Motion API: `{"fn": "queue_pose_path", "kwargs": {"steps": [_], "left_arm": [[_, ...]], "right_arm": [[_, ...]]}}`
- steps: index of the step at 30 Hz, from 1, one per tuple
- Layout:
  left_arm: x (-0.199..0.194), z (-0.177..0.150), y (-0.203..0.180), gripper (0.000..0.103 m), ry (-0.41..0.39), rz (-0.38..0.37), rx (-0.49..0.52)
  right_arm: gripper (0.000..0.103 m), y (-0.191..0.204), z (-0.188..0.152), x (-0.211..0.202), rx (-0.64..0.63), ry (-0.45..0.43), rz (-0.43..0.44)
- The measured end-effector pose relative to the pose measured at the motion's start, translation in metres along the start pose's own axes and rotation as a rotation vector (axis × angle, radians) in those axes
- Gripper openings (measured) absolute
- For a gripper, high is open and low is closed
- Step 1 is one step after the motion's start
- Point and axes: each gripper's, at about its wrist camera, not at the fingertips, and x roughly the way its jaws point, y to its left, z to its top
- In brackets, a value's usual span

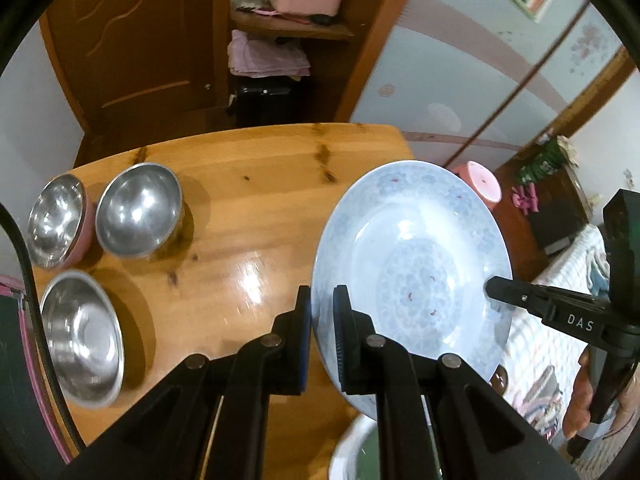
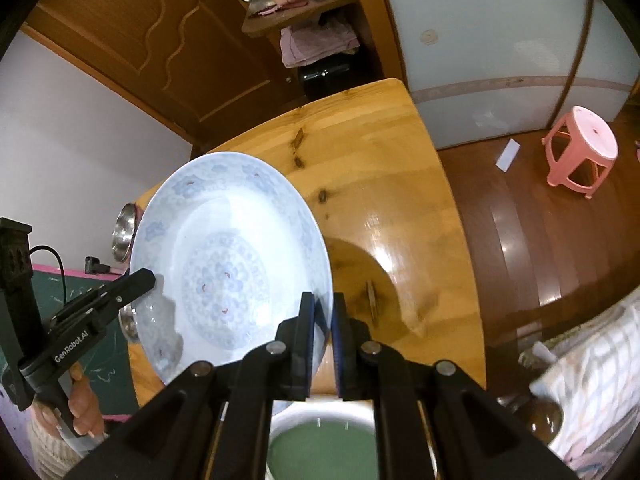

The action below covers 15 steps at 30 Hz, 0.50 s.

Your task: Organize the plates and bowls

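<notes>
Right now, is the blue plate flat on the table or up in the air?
In the air: both grippers pinch the blue plate by opposite rims, above the table.

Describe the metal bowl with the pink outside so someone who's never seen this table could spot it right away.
Find the wooden table and go to its left edge, where three metal bowls sit. The pink bowl is the far-left one, beside the round steel bowl. Only it has a pink outer wall.

White letters "DAS" mark the right claw [image 1: 490, 290] where it reaches in from the side; "GenRobot.AI" runs along the left claw [image 2: 150, 278] opposite.
</notes>
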Motion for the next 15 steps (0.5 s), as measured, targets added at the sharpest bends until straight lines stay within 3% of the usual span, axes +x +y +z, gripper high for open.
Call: {"fn": "queue_pose_path", "kwargs": {"steps": [6,15], "left_arm": [[-0.031,-0.055,-0.025,0.008,0.021,-0.029,0.037],[-0.043,-0.129,-0.049,0.008,0.034,-0.035,0.089]], "right_arm": [[0.008,-0.005,-0.053,-0.033,-0.008,-0.006,-0.027],[0.009,-0.024,-0.125,-0.031,0.015,0.029,-0.030]]}}
